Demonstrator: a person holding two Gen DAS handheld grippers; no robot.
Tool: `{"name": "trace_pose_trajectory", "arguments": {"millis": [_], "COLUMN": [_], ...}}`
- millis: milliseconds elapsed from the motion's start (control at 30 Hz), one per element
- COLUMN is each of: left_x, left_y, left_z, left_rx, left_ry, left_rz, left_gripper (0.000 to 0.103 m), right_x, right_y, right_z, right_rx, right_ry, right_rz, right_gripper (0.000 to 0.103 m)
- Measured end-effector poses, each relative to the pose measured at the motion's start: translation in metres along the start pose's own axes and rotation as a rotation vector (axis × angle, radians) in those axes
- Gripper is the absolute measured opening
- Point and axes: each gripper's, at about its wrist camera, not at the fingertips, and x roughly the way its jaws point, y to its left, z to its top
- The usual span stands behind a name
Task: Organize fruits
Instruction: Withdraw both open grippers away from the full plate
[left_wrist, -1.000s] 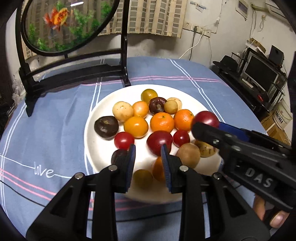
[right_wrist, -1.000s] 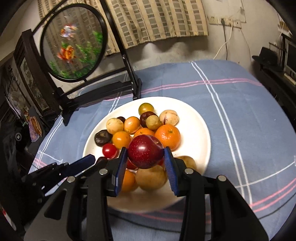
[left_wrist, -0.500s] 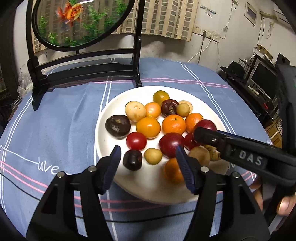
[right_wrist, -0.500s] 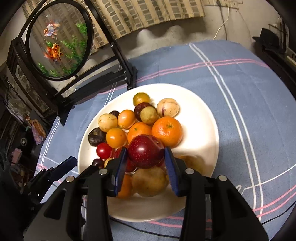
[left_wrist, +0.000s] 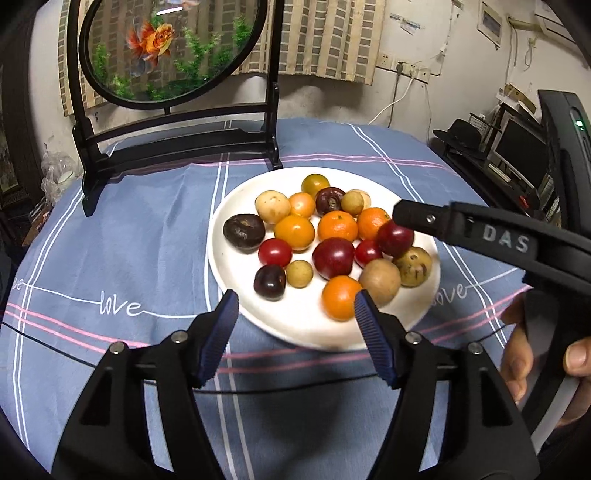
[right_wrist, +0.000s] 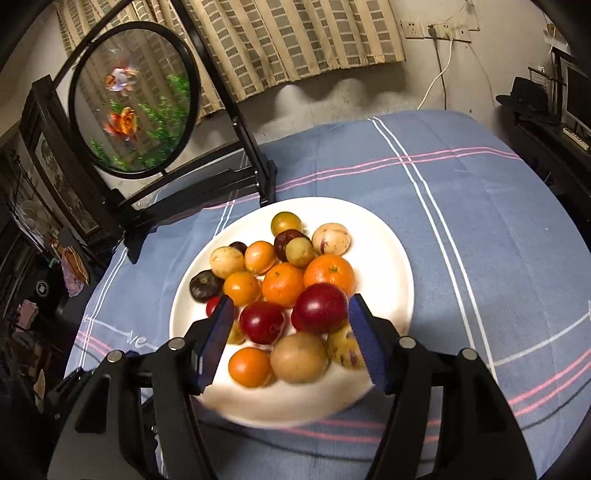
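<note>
A white plate (left_wrist: 236, 280) (right_wrist: 391, 266) on the blue cloth holds several fruits: oranges, red plums, dark plums, cherry tomatoes, brown and yellow ones. My left gripper (left_wrist: 293, 319) is open and empty, just short of the plate's near rim. My right gripper (right_wrist: 288, 328) is open over the plate's near right side. The red plum (right_wrist: 322, 308) (left_wrist: 395, 239) lies on the pile close to its right finger, and I cannot tell if they touch. In the left wrist view, the right gripper's finger (left_wrist: 424, 218) reaches in above that plum.
A black stand with a round goldfish panel (left_wrist: 170, 48) (right_wrist: 135, 96) stands at the back left of the table, close behind the plate. The table's right edge drops to a dark desk with monitors (left_wrist: 517, 155). Bare cloth (right_wrist: 498, 229) lies right of the plate.
My right gripper has opened and let go of the red plum, which now rests on the pile. My left gripper opened wide and drew back from the fruits to the plate's near rim.
</note>
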Motion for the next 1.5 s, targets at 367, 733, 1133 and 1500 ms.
{"name": "trace_pose_trajectory", "arguments": {"millis": [367, 733, 1133, 1500], "left_x": [-0.041, -0.069, -0.068, -0.068], "left_y": [0.001, 0.0, -0.004, -0.001], "left_z": [-0.032, -0.072, -0.093, -0.101], "left_rx": [-0.007, 0.012, 0.009, -0.005], "left_ry": [-0.045, -0.08, -0.05, -0.061], "left_rz": [-0.016, 0.044, 0.106, 0.128], "left_gripper": [0.077, 0.093, 0.099, 0.1], "right_x": [-0.071, -0.077, -0.076, -0.071], "right_y": [-0.004, -0.012, -0.01, -0.013], "right_z": [-0.055, -0.12, -0.145, -0.152], "right_rx": [-0.019, -0.063, -0.136, -0.15], "right_ry": [-0.049, -0.028, 0.004, 0.033], "right_rz": [-0.022, -0.189, -0.293, -0.318], "right_gripper": [0.072, 0.072, 0.072, 0.072]}}
